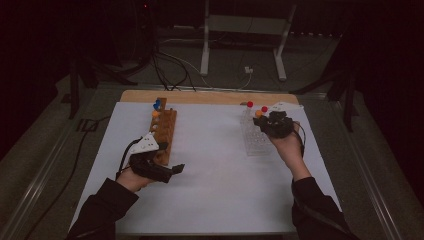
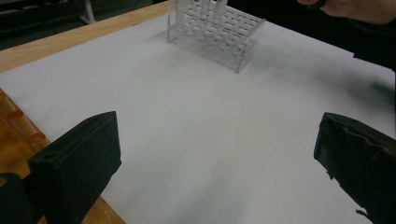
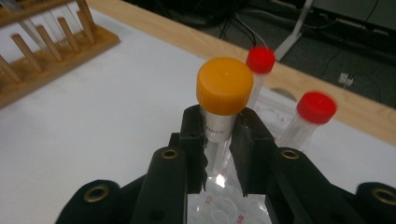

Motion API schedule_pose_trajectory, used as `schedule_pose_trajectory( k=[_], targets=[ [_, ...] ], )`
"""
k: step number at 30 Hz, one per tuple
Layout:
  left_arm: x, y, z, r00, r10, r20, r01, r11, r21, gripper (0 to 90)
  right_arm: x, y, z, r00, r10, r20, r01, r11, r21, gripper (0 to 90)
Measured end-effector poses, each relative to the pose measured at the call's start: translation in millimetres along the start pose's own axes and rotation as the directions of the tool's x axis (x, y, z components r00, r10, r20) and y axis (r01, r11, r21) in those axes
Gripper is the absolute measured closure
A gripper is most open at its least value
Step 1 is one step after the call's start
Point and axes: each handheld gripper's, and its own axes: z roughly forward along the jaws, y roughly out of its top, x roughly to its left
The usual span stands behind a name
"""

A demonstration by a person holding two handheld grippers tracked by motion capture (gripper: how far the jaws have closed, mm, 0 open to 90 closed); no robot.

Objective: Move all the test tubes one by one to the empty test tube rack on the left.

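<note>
Tube (image 3: 219, 135) upright, long axis vertical, orange cap topmost, clamped between the closed right gripper (image 3: 220, 140) pads.

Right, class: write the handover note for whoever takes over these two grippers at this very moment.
Right tool: shut on the orange-capped tube, just below its cap, above the clear rack.
Left tool: open, holding nothing, resting low over the white sheet beside the wooden rack.
Things: two red-capped tubes stand in the clear rack; the wooden rack holds tubes with blue and orange caps at its far end.
Done: orange-capped tube gripped.
Left: probably carry it to a rack and seat it; which rack is unclear.
</note>
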Motion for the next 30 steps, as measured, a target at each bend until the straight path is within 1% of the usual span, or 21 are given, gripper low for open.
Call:
schedule_pose_trajectory(
  k=[3,6,9,14,19,23,27,30],
  targets=[
    [-0.9,3.0,0.0,1.0000,0.003,0.005,-0.003,1.0000,-0.003,1.4,2.3,7.2,-8.2,0.9999,-0.017,0.000,0.017,1.000,-0.018,74.5],
    [-2.7,6.7,0.0,0.9999,0.006,0.014,-0.006,1.0000,-0.006,1.5,7.8,12.4,-14.4,0.9992,-0.035,-0.017,0.035,0.999,-0.027,74.4],
    [-4.8,10.2,0.7,0.9997,0.015,0.020,-0.015,0.9999,-0.007,1.5,16.3,14.0,-17.4,0.9978,-0.050,-0.045,0.048,0.998,-0.030,74.5],
    [-8.4,16.0,2.7,0.9990,0.025,0.036,-0.024,0.9996,-0.012,1.5,33.6,10.7,-18.8,0.9922,-0.073,-0.101,0.071,0.997,-0.029,74.4],
    [-14.0,21.4,5.5,0.9980,0.036,0.053,-0.035,0.9992,-0.020,1.5,53.2,2.3,-17.9,0.9832,-0.104,-0.150,0.103,0.995,-0.015,74.4],
    [-18.5,25.6,8.4,0.9965,0.044,0.071,-0.042,0.9987,-0.028,1.5,68.5,-4.0,-18.4,0.9740,-0.131,-0.185,0.132,0.991,-0.006,74.4],
    [-23.5,30.3,12.3,0.9951,0.054,0.083,-0.052,0.9981,-0.033,1.5,84.9,-10.6,-20.3,0.9624,-0.150,-0.226,0.154,0.988,-0.002,74.5],
    [-28.1,32.7,16.4,0.9925,0.070,0.101,-0.066,0.9972,-0.034,2.1,96.6,-15.8,-21.1,0.9533,-0.157,-0.258,0.161,0.987,-0.004,74.5]
  ],
)
